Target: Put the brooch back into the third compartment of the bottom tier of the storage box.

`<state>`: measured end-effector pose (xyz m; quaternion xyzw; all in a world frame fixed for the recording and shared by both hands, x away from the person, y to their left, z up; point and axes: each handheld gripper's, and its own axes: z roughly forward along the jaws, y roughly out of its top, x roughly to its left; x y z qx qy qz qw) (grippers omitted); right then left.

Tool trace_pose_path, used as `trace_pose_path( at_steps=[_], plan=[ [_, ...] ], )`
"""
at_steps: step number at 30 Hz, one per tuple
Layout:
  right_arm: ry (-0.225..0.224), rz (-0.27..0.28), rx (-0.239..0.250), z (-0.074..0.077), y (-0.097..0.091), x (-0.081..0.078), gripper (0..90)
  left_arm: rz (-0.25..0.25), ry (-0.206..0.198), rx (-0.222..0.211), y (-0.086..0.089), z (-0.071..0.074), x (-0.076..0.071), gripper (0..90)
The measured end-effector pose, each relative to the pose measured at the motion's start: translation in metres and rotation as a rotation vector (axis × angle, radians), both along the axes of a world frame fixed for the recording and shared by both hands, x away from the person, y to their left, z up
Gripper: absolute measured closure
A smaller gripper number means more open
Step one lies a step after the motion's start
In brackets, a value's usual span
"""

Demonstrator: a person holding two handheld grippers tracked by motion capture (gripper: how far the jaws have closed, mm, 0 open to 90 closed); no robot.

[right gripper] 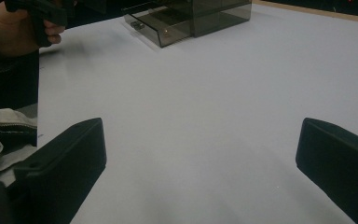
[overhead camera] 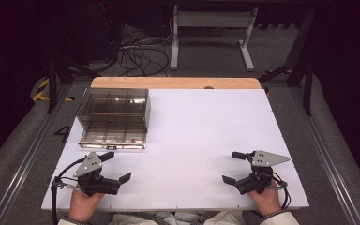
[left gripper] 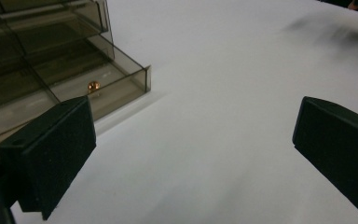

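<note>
Two tongs are held by a person, one in each hand, near the close edge of the table (overhead camera: 192, 140). The left tongs (overhead camera: 117, 166) are released, with the two black jaws spread wide and nothing between them. The right tongs (overhead camera: 230, 166) are released too, and bare white table is seen between their jaws. One hand (overhead camera: 85, 202) is seen under the left tongs and one hand (overhead camera: 265, 200) under the right tongs. One see-through brown box (overhead camera: 115, 117) is set at the far left of the table, just beyond the left tongs and well apart from the right tongs. The box is split into many small parts, and a low tray is pulled out at its front. One small round orange bead (left gripper: 93, 86) is seen in the front corner part of that tray in the left gripper view. Much open white room is left in the middle and on the right side of the table. A strip of bare wood (overhead camera: 176, 82) is shown along the far edge. The number of parts in the box is hard to count through the dark walls. The person's arms are cut off at the bottom of the high view.
</note>
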<state>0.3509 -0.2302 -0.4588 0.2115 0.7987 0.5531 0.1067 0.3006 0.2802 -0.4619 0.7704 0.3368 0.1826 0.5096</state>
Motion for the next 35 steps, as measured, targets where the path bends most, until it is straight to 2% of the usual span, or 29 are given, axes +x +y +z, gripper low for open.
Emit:
trace_pose_path(
  at_steps=[2,5,10,13,17,24,29,35],
  plan=[
    [0.0,0.002,-0.002,-0.0002,0.0004,0.0001,2.1,-0.005,0.012,-0.01,0.0015,-0.0033,-0.0022,0.4],
    [0.0,0.002,-0.004,-0.0005,0.0008,0.0002,2.1,-0.007,-0.001,0.011,0.0033,-0.0052,-0.0049,0.4],
    [0.0,0.0,-0.003,-0.0005,0.0007,0.0002,2.1,-0.017,0.029,0.028,0.002,-0.009,-0.007,0.4],
    [0.001,0.004,-0.004,-0.0007,0.0013,0.0002,2.1,-0.019,0.029,0.042,-0.0002,-0.0087,-0.0045,0.5],
    [0.0,0.008,-0.003,-0.0007,0.0015,0.0002,2.1,-0.019,0.065,0.054,-0.0023,-0.0093,-0.0015,0.4],
    [0.001,0.011,-0.011,-0.0011,0.0022,-0.0003,2.2,-0.019,0.043,0.011,-0.0012,-0.0052,-0.0017,0.5],
    [0.001,0.007,-0.01,-0.0011,0.0017,-0.0004,2.2,-0.029,0.03,0.018,-0.0021,-0.0042,-0.0024,0.3],
    [0.002,0.004,-0.01,-0.0014,0.0022,0.0004,2.2,-0.015,0.016,0.005,-0.0001,-0.0025,-0.0047,0.3]
  ],
)
